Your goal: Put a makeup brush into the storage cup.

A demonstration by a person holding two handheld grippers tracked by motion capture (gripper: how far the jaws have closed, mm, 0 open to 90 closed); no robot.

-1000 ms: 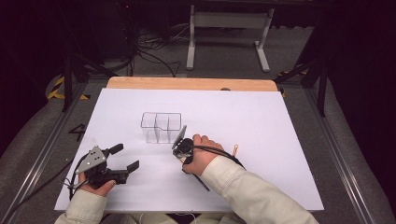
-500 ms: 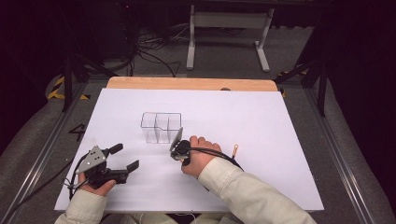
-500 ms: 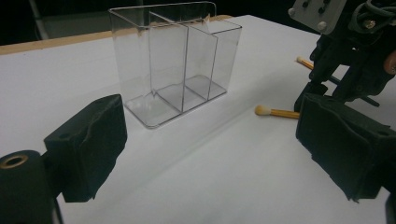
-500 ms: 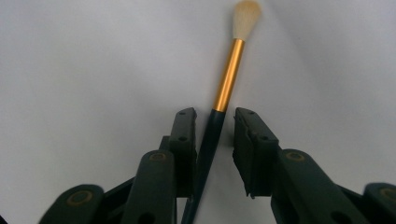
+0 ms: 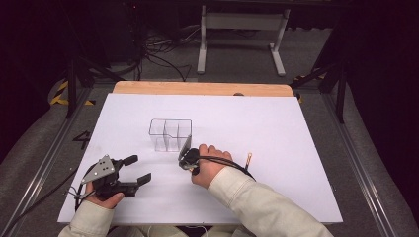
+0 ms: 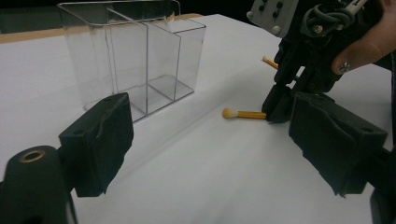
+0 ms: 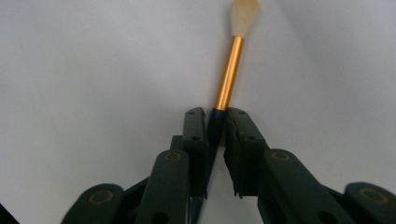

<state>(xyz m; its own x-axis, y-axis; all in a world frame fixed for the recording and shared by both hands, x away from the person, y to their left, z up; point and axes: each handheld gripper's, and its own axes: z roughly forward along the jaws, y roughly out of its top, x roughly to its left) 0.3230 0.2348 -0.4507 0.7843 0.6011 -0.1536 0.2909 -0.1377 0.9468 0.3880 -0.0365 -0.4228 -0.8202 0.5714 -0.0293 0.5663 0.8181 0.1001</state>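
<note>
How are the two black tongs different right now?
The right tongs are shut on a small brush with a gold handle; the left tongs are open and hold nothing. The right tongs point down at the white table; the left tongs lie level, away from the brush. Both are black and hand-held.

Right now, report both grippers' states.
Left gripper: open, holding nothing.
Right gripper: jaws just closing, shut on the gold-handled brush.

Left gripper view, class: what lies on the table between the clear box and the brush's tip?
Nothing: bare white table separates the clear box from the brush in the left gripper view.
</note>
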